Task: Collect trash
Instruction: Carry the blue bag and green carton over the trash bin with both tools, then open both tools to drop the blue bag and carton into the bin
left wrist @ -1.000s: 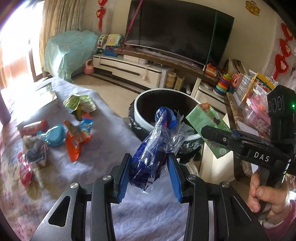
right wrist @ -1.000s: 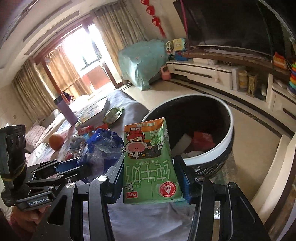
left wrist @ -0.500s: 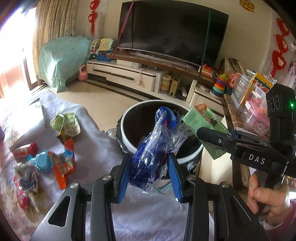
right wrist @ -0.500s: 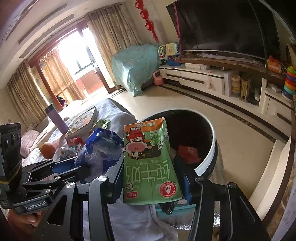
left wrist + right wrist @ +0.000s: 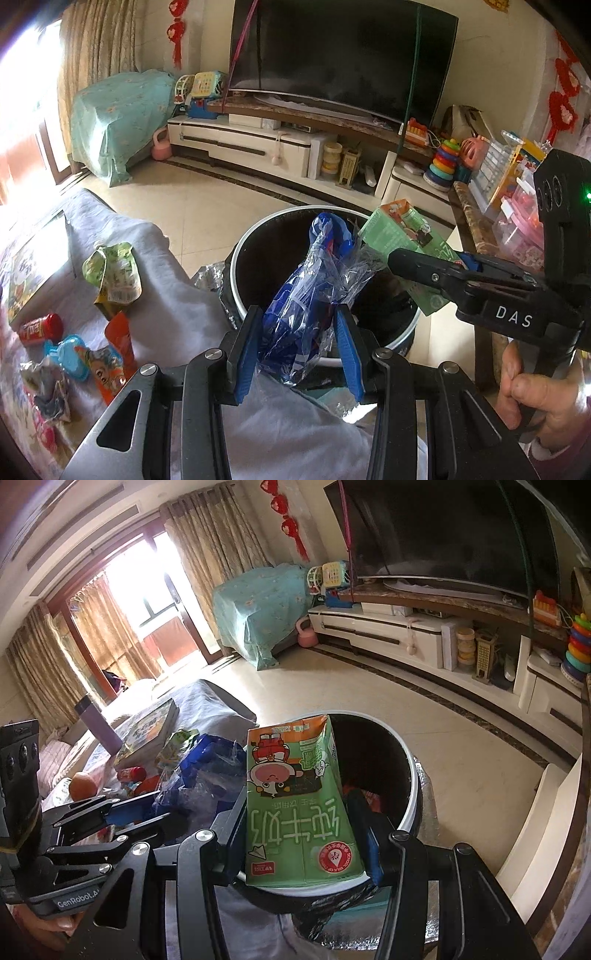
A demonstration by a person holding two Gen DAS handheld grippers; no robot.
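My left gripper (image 5: 297, 343) is shut on a crumpled blue and clear plastic wrapper (image 5: 314, 291), held over the near rim of the round black trash bin with a white rim (image 5: 258, 236). My right gripper (image 5: 303, 830) is shut on a green milk carton (image 5: 295, 805), held upside down over the bin (image 5: 412, 771). The carton (image 5: 402, 236) and the right gripper also show at the right of the left wrist view. The wrapper (image 5: 207, 771) and left gripper show at the left of the right wrist view.
Several wrappers lie on the grey-covered table: a green pouch (image 5: 114, 273), an orange packet (image 5: 110, 358), a red can (image 5: 40, 326), a blue piece (image 5: 68, 352). A book (image 5: 147, 731) and an orange (image 5: 83, 784) lie farther back. The TV stand (image 5: 258, 144) is behind the bin.
Both grippers have moved forward with their loads, from above the table edge to over the bin's opening. Both grips are unchanged.
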